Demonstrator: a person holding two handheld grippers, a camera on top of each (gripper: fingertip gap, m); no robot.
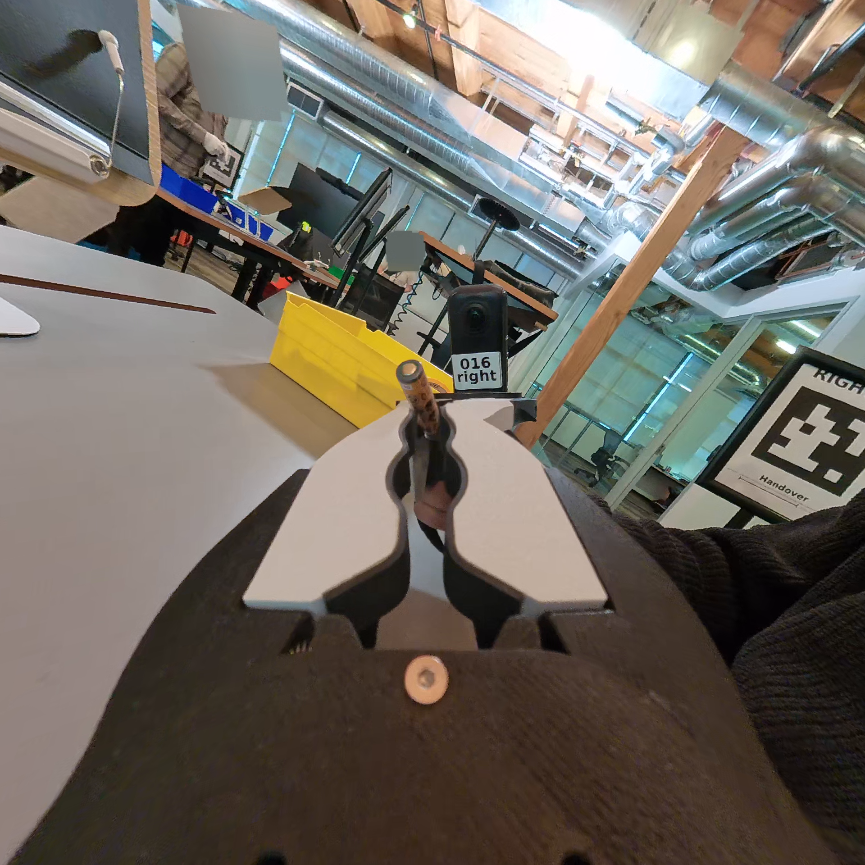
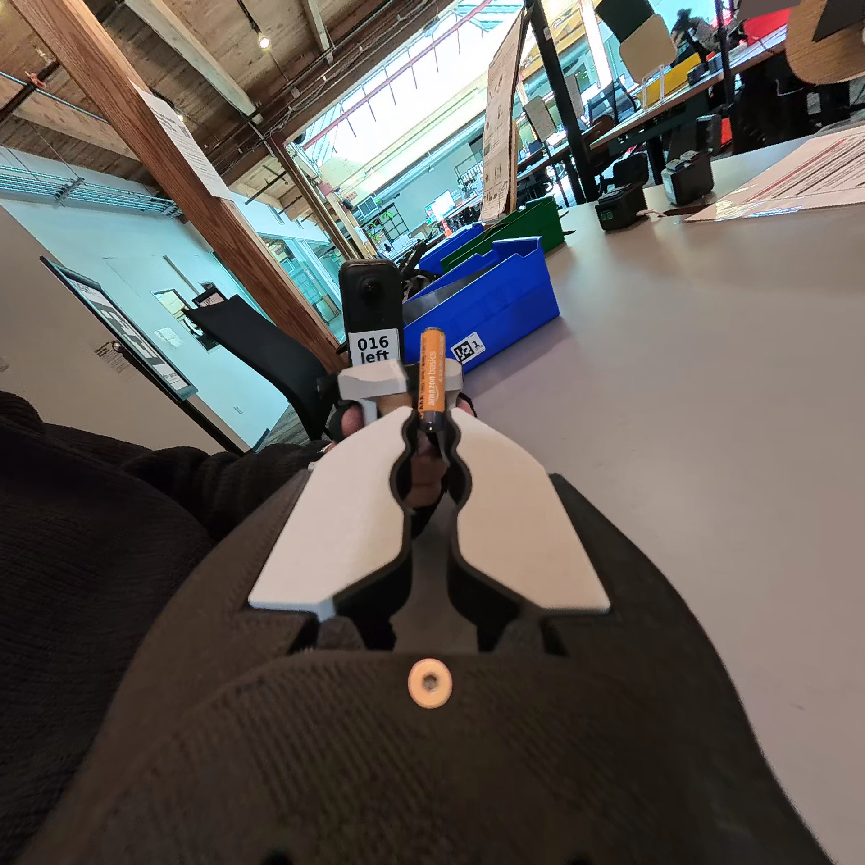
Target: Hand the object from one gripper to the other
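**Surface.** Grey table (image 2: pixel 678 421), matte and smooth. A yellow plastic bin (image 1: pixel 327 351) stands at its far edge in the left wrist view. In the right wrist view a blue plastic bin (image 2: pixel 491 309) sits along the far edge, with a green bin (image 2: pixel 524 229) behind it. Near the far right corner are two small black devices (image 2: pixel 622 206) and a printed paper sheet (image 2: pixel 805 173).

**Room.** Open workshop with a slanted timber post (image 1: pixel 655 290), ribbed silver ducts (image 1: pixel 468 117) under a wooden ceiling, and glass partitions. A framed black-and-white marker board (image 1: pixel 814 430) and a black office chair (image 2: pixel 262 346) stand off the table.

**Left gripper** (image 1: pixel 429 414). Grey flat fingers with wavy black inner edges on a black ribbed body. The jaws are narrowed to a slim slot and close on the battery (image 1: pixel 419 398) at their tips.

**Right gripper** (image 2: pixel 429 419). Same build, facing the left one tip to tip, and narrowed to a similar slot. The battery's lower end sits between its tips, but whether they press on it cannot be told.

**Battery.** Slim cylinder, orange and black wrap, metal end cap. It is near upright, slightly tilted, and held in the air above the table's near edge between the two grippers.

**Other.** A dark knitted sleeve (image 1: pixel 772 608) is beside the grippers.
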